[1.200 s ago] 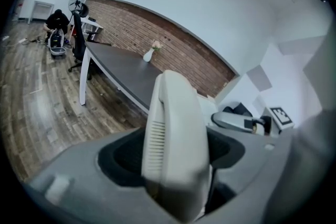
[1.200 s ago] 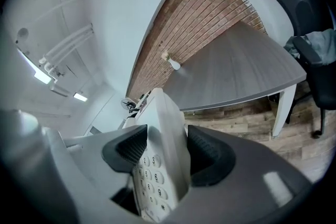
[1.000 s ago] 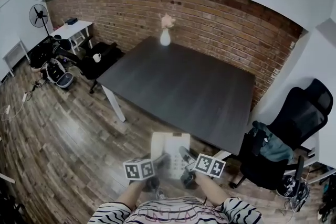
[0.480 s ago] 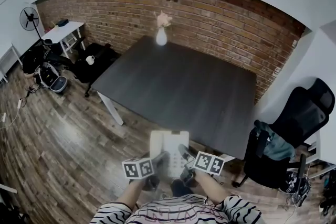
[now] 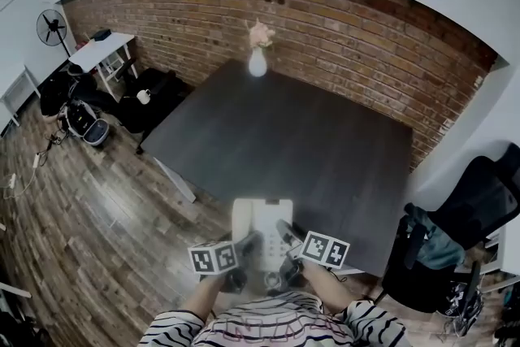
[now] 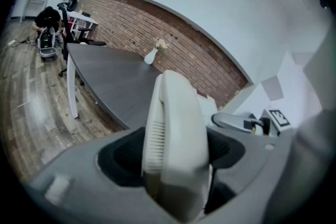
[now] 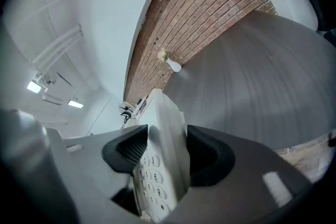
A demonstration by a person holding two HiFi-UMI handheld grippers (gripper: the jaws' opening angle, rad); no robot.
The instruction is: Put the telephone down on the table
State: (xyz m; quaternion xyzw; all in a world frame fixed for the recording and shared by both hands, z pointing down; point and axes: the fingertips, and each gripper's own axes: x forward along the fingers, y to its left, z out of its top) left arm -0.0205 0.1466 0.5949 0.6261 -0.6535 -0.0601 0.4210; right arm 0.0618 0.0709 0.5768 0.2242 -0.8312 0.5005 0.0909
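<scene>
A white telephone (image 5: 262, 225) with its handset on top is held in the air between both grippers, its far end over the near edge of the dark table (image 5: 292, 138). My left gripper (image 5: 247, 245) is shut on the handset side (image 6: 176, 134). My right gripper (image 5: 287, 235) is shut on the keypad side (image 7: 157, 165). In the left gripper view the black pads (image 6: 118, 157) press both flanks of the handset. The right gripper view has the keypad edge-on between the pads (image 7: 128, 149). The person's striped sleeves fill the bottom of the head view.
A white vase with pink flowers (image 5: 257, 59) stands at the table's far edge by the brick wall (image 5: 341, 20). A black office chair (image 5: 479, 199) draped with clothes is at the right. A white desk (image 5: 101, 51), a fan (image 5: 50, 24) and bags are far left on the wooden floor.
Both grippers and the telephone have come forward together toward the table; its near edge, well ahead of the telephone before, now lies under the telephone's far end. The grip is unchanged.
</scene>
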